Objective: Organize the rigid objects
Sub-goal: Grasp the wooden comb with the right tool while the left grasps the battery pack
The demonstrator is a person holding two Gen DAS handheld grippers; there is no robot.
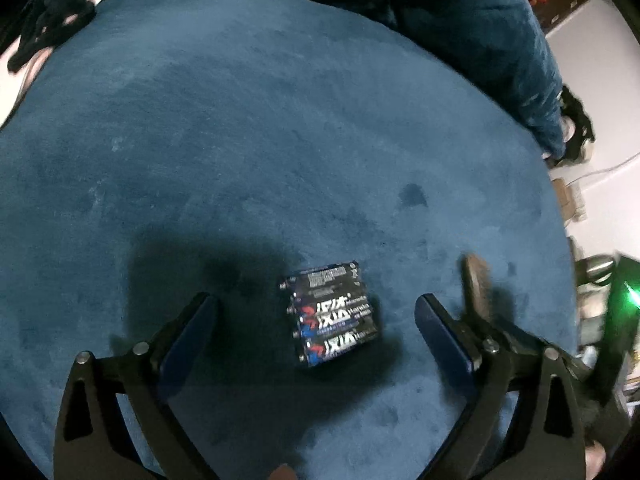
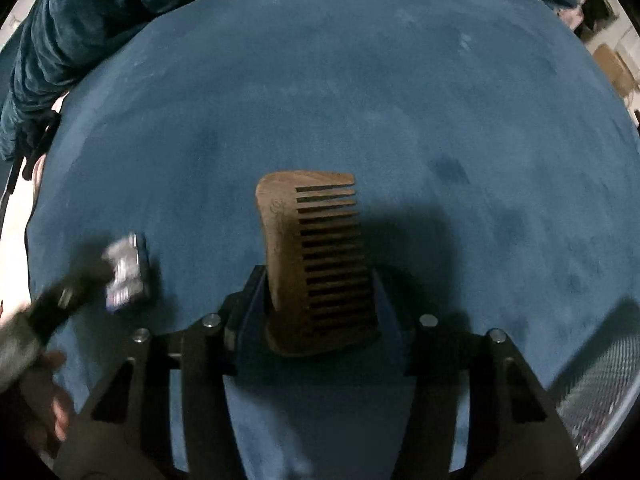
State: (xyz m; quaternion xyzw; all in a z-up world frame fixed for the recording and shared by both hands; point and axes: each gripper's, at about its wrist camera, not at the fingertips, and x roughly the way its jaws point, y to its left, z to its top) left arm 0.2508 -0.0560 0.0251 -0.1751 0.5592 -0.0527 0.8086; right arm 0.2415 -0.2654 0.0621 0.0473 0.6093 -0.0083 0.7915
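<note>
Covered in a dark blue, short-pile cloth [image 1: 280,120], marked by scuffs and a darker spot right of centre: a desk with a rounded far edge in both views. Bunched at the far edge, a dark teal fleece blanket [image 1: 500,40]. Beyond the right rim in the left wrist view, pale floor with a white cable [image 1: 600,166], a dark shoe [image 1: 576,128] and blurred clutter lit green. At the lower right of the right wrist view, a silver mesh basket [image 2: 600,392], blurred.

On the battery pack [image 1: 334,312], white block lettering seen upside down and too smeared to read for certain; smaller white print on the far cell, illegible. On the wooden comb [image 2: 316,260], a faint stamp on the spine, unreadable.

Left gripper [image 1: 316,306] with jaws spread wide, one on each side of the battery pack, not touching it; pack lying flat on the cloth. Right gripper [image 2: 320,292] with jaws closed against the comb, spine at the left pad and teeth pointing to the right pad, far end of the comb sticking out past the fingertips. Wide bare cloth ahead of both tools, up to the blanket.
</note>
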